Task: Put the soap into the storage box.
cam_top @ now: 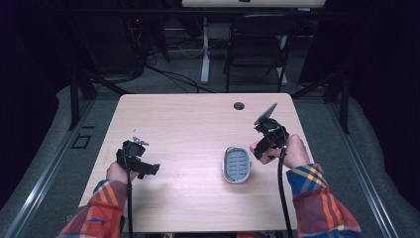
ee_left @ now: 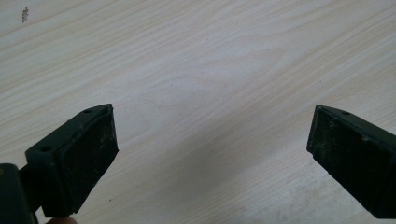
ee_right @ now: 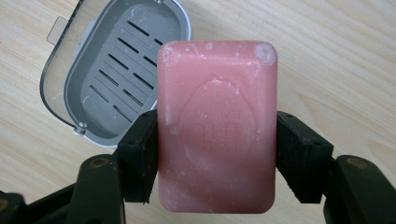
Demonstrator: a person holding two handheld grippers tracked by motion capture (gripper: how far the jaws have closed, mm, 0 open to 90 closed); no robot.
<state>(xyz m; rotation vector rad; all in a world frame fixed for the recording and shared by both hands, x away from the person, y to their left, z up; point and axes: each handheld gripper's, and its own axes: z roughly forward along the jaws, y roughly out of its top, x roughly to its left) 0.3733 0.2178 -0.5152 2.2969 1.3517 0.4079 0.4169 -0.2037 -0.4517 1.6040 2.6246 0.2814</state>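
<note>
Pale wood-grain table (cam_top: 198,119), round cable hole (cam_top: 239,105) near far edge; grey carpet floor (cam_top: 47,134); black folding chair (cam_top: 257,42) behind; white desk leg (cam_top: 205,49); cables (cam_top: 173,77) on floor; dark surroundings.

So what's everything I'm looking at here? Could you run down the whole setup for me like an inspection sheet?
Surface: light wooden table, bare apart from the dish; round cable hole near the far edge.
Job's things: pink soap bar, clamped; grey slotted soap dish, empty, its clear lid hinged open.
Clutter: nothing seen.
Grippers: left gripper open over bare wood; right gripper shut on the soap bar beside the dish.
Cables: one black cable trails from the right gripper, another from the left; more lie on the floor beyond.
Surroundings: dark room, black folding chair and a white desk leg behind the table.
</note>
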